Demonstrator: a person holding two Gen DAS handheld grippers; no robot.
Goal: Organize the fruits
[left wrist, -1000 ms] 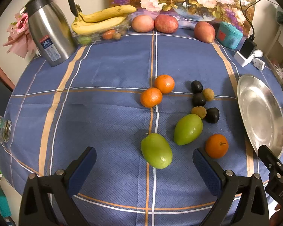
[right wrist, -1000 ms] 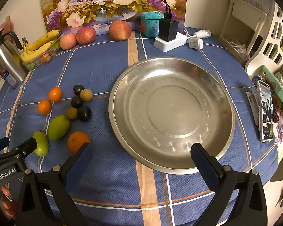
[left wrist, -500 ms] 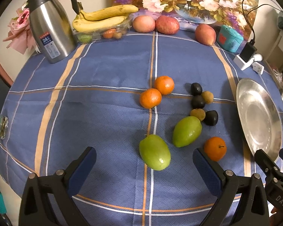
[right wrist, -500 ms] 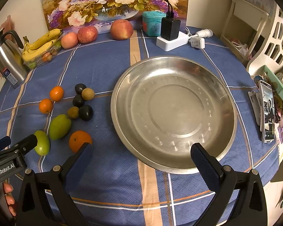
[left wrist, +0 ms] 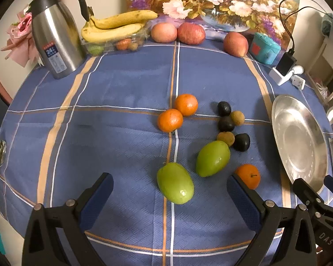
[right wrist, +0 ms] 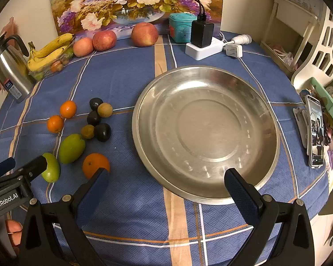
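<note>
Left gripper (left wrist: 169,191): spread wide, holding nothing, hovering over the near edge of the tabletop (left wrist: 122,93), with the near green mango (left wrist: 175,182) lying between and just ahead of the fingers. Right gripper (right wrist: 166,182): likewise spread wide and holding nothing, poised over the near rim of the steel plate (right wrist: 144,102).

Loose fruit grouped mid-tabletop, left of the plate, none in it:
- second green mango (left wrist: 213,158), just beside the first, touching a brown longan (left wrist: 226,137);
- two tangerines (left wrist: 177,113), touching each other, farther toward the centre;
- lone tangerine (left wrist: 248,175), nearest the plate, partly hidden behind the left gripper's right finger;
- three dark fruits (left wrist: 226,123) and a second longan (left wrist: 237,117), clustered between tangerines and plate.

Far edge: three apples (left wrist: 177,32) in a row, bananas (left wrist: 115,25) atop a clear tray, steel kettle (left wrist: 55,37) at the far left, teal tin (right wrist: 179,27) and charger block (right wrist: 203,42) toward the far right. Phone (right wrist: 315,130) at the right edge.
</note>
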